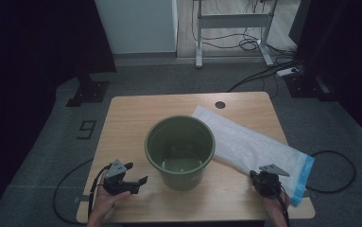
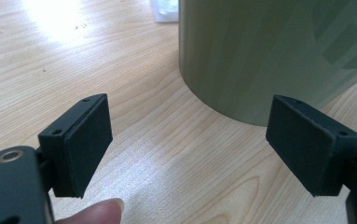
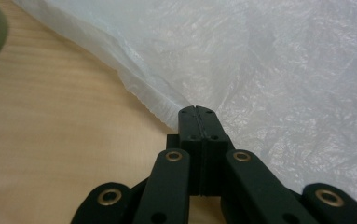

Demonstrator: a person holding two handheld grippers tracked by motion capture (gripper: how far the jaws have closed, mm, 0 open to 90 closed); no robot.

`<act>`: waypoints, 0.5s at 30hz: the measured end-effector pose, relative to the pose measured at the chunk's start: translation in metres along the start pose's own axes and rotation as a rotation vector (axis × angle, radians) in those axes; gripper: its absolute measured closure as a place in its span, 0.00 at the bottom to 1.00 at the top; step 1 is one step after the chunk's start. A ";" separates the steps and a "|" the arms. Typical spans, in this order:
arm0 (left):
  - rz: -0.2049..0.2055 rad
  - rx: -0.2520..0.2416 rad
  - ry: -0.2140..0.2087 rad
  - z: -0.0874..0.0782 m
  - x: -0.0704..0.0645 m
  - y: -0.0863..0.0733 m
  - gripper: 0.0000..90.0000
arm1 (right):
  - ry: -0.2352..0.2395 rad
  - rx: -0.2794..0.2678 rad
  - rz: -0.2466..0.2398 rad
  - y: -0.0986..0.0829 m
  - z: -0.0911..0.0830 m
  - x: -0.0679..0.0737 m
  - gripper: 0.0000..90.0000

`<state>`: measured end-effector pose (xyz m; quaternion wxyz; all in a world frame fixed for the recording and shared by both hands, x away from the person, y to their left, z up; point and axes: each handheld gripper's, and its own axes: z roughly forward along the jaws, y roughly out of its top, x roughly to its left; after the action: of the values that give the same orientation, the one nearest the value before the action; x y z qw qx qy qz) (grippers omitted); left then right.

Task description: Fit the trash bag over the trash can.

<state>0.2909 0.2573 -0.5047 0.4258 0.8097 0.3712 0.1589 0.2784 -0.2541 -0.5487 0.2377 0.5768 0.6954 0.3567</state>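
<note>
We hold the left gripper [image 1: 130,182] at seven o'clock of the green bucket [image 1: 180,150], jaws spread wide and empty, just short of its wall. The bucket sits mid-surface [image 1: 131,118], upright. Right gripper [image 3: 198,112] at four o'clock, jaws pressed together at the near edge of the white plastic bag [image 1: 254,146]; whether film is pinched, we cannot tell. Risk as we judge it: thin film slips out on lifting, or the light bucket tips if nudged.
</note>
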 end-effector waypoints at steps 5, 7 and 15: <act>0.002 0.011 0.005 0.002 -0.002 -0.001 0.15 | 0.020 -0.020 0.003 -0.006 -0.014 -0.004 0.99; -0.003 0.017 0.006 0.002 -0.001 -0.003 0.15 | 0.029 -0.013 0.007 -0.006 -0.012 -0.001 0.97; -0.011 0.017 0.020 -0.002 0.001 -0.006 0.16 | 0.007 -0.058 -0.130 0.004 -0.002 0.034 0.41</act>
<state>0.2876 0.2611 -0.5090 0.4159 0.8097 0.3812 0.1617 0.2723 -0.2212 -0.5416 0.2745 0.5219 0.7216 0.3628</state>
